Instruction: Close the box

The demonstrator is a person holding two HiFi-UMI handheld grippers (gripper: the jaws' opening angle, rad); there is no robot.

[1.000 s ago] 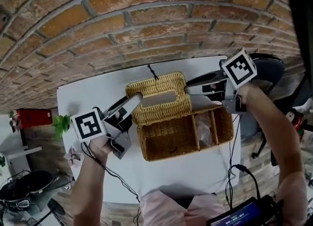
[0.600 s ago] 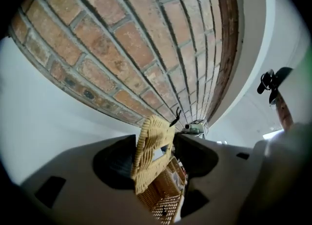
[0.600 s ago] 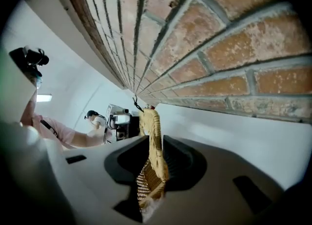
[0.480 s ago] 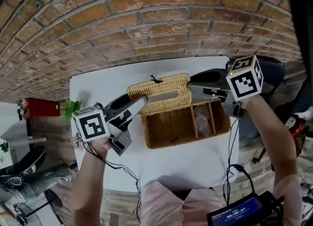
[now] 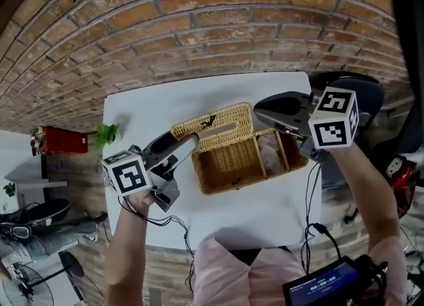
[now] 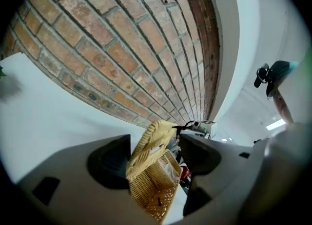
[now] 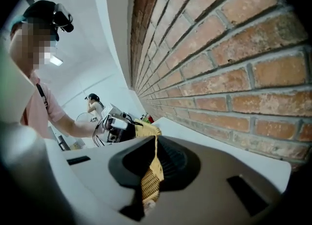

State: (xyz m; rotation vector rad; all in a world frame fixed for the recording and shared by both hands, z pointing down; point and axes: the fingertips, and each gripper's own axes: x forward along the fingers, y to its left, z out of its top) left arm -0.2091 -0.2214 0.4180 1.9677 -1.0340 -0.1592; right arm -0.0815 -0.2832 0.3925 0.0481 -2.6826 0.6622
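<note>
A wicker box (image 5: pixel 242 162) stands on the white table (image 5: pixel 146 112) with its hinged lid (image 5: pixel 215 124) raised and tilted over the left part. A pale wrapped item (image 5: pixel 268 149) lies in the right compartment. My right gripper (image 5: pixel 260 109) is at the lid's right end. Its jaws have just been closing, and in the right gripper view (image 7: pixel 153 143) they pinch the lid's thin edge (image 7: pixel 152 170). My left gripper (image 5: pixel 192 140) is at the lid's left end. Its jaws (image 6: pixel 156 141) have just been opening and stand wide, with the lid (image 6: pixel 146 143) between them, unpressed.
A brick wall (image 5: pixel 199 20) runs right behind the table. A red object (image 5: pixel 59 142) and a small green plant (image 5: pixel 106 134) are off the table's left side. A dark chair (image 5: pixel 361 86) is at the right. Cables and a screen (image 5: pixel 328 288) hang near the front edge.
Both grippers have risen and rolled, and the lid has swung up from lying back to a steeper tilt. The right jaws have closed on the lid's edge; the left jaws have widened.
</note>
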